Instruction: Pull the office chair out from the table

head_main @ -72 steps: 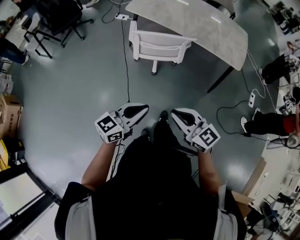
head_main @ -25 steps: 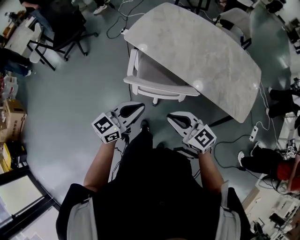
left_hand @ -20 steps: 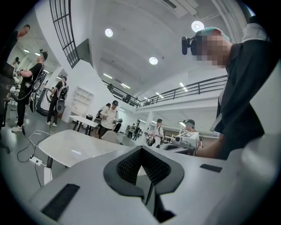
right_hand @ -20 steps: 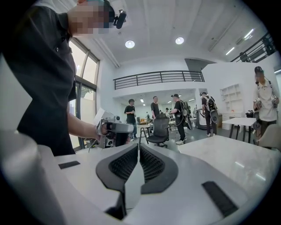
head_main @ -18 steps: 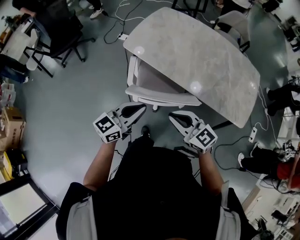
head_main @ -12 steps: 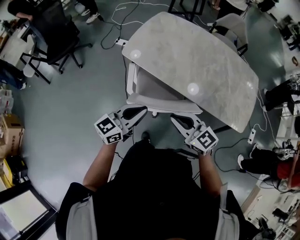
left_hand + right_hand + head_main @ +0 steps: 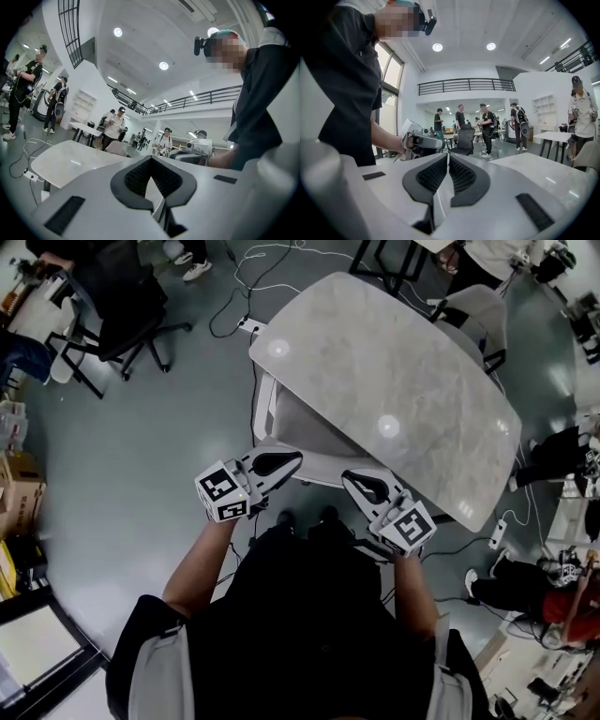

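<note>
Our left gripper [image 7: 281, 462] and right gripper [image 7: 361, 484] are both clenched on nothing. Each pair of jaws is pressed together, as both gripper views show.

Their tips sit at the near side of the white chair [image 7: 298, 418], over its backrest. We cannot tell from above whether they touch it. The chair is tucked in at the near left edge of the table [image 7: 403, 362]. Much of its seat is under the grey top, its back faces us, and its left armrest shows.

We judge this to be the reach-in step: the chair has not been drawn out and nothing is gripped. The next move calls for parting the jaws, taking the top of the backrest with one gripper towards each end, then pulling straight towards ourselves so the chair rolls clear of the tabletop. A cable [image 7: 251, 362] runs along the floor [image 7: 141, 456] just left of the chair and could catch a wheel.

Both our forearms reach forward from the body, side by side. The grippers are held roughly level and point away from us, their tips angled slightly towards each other. Their marker cubes are on the near end.

A black chair [image 7: 122, 296] stands well apart at the far left.
</note>
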Motion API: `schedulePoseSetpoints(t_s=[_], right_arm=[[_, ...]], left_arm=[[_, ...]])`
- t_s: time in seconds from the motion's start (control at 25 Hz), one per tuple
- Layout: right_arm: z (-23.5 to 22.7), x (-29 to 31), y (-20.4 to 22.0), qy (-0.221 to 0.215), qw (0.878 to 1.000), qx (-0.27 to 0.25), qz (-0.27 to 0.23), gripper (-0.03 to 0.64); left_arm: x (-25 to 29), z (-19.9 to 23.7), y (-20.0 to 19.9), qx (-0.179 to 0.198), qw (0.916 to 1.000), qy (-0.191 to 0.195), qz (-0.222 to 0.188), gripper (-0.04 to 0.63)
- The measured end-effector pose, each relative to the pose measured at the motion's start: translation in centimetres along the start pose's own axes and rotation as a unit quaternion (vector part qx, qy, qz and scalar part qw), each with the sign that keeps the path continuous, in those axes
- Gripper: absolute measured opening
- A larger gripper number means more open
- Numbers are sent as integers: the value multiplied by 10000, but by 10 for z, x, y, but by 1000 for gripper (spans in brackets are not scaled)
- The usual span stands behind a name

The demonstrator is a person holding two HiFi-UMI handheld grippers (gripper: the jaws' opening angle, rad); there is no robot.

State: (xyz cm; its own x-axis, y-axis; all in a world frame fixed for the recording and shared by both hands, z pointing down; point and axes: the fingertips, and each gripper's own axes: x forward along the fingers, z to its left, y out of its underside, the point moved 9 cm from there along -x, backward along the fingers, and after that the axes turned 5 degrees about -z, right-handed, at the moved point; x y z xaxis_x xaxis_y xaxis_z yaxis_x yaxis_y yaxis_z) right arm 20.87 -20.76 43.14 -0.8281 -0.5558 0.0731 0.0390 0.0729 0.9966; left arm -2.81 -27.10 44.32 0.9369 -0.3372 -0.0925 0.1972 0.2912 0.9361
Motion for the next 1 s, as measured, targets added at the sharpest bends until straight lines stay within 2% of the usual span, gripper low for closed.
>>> schedulePoseSetpoints(t_s=[0.28,0.52,0.76,1.0], right_arm=[[-46,-10,-10,-384,9992,-129,20,26],[-73,-5,-22,-748,9968,-203,-212,26],[-84,-4,-20,-970,9945,-54,-382,26],[-98,-7,-11,-976,9942,126,-440,26]], left_arm=[[22,-1,-17,143,9989,-433,-86,11],[38,-3,-33,347,9962,-765,-208,11],[53,-3,-26,259,9952,-932,-114,11],[69,-3,-21,419,9952,-872,132,11]])
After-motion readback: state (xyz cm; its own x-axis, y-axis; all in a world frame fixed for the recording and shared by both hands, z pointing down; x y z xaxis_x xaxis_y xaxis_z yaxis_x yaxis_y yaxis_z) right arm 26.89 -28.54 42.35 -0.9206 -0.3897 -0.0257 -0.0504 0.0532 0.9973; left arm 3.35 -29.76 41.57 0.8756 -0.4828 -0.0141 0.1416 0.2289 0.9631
